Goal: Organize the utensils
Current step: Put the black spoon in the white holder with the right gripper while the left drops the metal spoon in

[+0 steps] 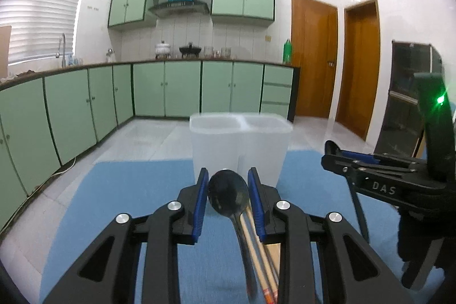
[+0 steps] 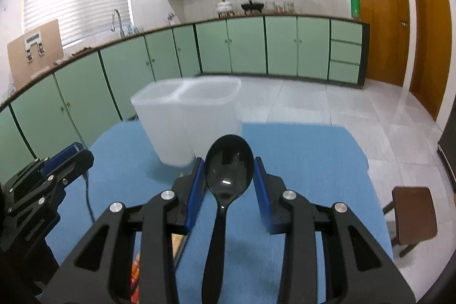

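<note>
My left gripper (image 1: 228,171) is shut on the bowl of a dark spoon (image 1: 228,194), its blue pads pressing on both sides. Under the spoon's handle run wooden chopsticks (image 1: 258,250); I cannot tell whether they are held too. Just beyond stands a white two-compartment container (image 1: 239,144) on the blue cloth. My right gripper (image 2: 228,160) is shut on a black spoon (image 2: 229,165), bowl up and forward, raised over the cloth. The container (image 2: 185,118) is ahead and slightly left of it. Each gripper shows in the other's view: right gripper (image 1: 330,158), left gripper (image 2: 82,155).
A blue cloth (image 2: 299,161) covers the table. A brown stool (image 2: 413,215) stands on the floor off the table's right edge. A dark glass cabinet (image 1: 410,93) is at the right. Green kitchen cabinets (image 1: 182,87) line the far wall. Something orange (image 2: 136,272) lies low left.
</note>
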`<state>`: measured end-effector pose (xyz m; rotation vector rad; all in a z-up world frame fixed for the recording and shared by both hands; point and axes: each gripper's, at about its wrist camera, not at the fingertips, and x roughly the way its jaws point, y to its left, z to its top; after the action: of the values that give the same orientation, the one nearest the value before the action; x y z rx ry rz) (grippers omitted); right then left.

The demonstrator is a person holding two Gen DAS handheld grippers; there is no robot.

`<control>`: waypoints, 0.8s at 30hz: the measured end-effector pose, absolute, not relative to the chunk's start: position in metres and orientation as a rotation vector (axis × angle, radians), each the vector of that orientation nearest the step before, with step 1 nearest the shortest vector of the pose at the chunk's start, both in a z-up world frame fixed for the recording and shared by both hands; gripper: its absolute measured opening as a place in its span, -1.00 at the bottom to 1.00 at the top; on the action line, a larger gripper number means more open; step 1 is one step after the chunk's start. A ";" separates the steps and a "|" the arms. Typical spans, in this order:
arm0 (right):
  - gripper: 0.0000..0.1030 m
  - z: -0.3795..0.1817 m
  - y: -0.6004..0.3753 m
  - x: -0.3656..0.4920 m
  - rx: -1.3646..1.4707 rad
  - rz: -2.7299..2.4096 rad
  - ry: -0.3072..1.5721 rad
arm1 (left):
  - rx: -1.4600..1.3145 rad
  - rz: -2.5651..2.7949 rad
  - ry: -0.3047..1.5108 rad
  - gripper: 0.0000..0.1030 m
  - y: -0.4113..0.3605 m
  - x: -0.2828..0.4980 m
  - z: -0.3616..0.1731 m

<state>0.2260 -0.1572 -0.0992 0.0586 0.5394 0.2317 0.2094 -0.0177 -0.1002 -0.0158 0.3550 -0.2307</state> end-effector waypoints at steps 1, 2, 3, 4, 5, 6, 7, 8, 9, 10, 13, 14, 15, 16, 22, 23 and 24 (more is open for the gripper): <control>-0.36 -0.095 -0.158 0.225 0.064 0.237 0.526 | -0.025 -0.230 0.337 -0.46 -0.017 0.209 -0.094; -0.36 -0.087 -0.159 0.228 0.072 0.245 0.502 | -0.032 -0.231 0.323 -0.46 -0.014 0.208 -0.087; -0.36 -0.082 -0.160 0.230 0.076 0.248 0.487 | -0.041 -0.230 0.305 -0.46 -0.012 0.208 -0.080; -0.36 -0.073 -0.161 0.233 0.082 0.255 0.464 | -0.052 -0.230 0.283 -0.46 -0.011 0.209 -0.071; -0.36 -0.067 -0.162 0.236 0.087 0.260 0.449 | -0.059 -0.232 0.268 -0.46 -0.009 0.210 -0.065; -0.36 -0.060 -0.164 0.239 0.093 0.265 0.434 | -0.067 -0.234 0.251 -0.46 -0.008 0.211 -0.058; -0.36 -0.052 -0.165 0.242 0.097 0.269 0.419 | -0.075 -0.237 0.234 -0.46 -0.007 0.210 -0.050; -0.36 -0.047 -0.166 0.244 0.099 0.271 0.408 | -0.083 -0.239 0.210 -0.46 -0.005 0.210 -0.041; -0.36 -0.041 -0.167 0.248 0.102 0.276 0.394 | -0.089 -0.243 0.188 -0.46 -0.005 0.210 -0.032; -0.36 -0.036 -0.168 0.251 0.103 0.279 0.385 | -0.092 -0.245 0.174 -0.46 -0.004 0.208 -0.026; -0.36 -0.017 -0.169 0.266 0.106 0.283 0.339 | -0.103 -0.251 0.118 -0.46 -0.004 0.214 -0.001; -0.36 -0.013 -0.170 0.269 0.114 0.286 0.328 | -0.106 -0.255 0.098 -0.46 -0.004 0.218 0.007; -0.36 -0.007 -0.170 0.276 0.127 0.290 0.317 | -0.106 -0.256 0.081 -0.46 -0.004 0.221 0.015; -0.36 -0.004 -0.171 0.282 0.132 0.288 0.309 | -0.100 -0.253 0.062 -0.46 -0.006 0.227 0.023; -0.36 0.002 -0.168 0.330 0.152 0.228 0.255 | -0.065 -0.234 0.048 -0.46 -0.013 0.267 0.037; -0.36 0.001 -0.168 0.336 0.153 0.216 0.254 | -0.062 -0.228 0.070 -0.46 -0.015 0.280 0.033; -0.36 -0.002 -0.168 0.344 0.157 0.203 0.255 | -0.062 -0.226 0.086 -0.46 -0.015 0.289 0.029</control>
<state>0.3445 -0.1682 -0.0022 0.1574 0.2551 0.2031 0.2889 -0.0153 0.0289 -0.0621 0.0864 -0.2256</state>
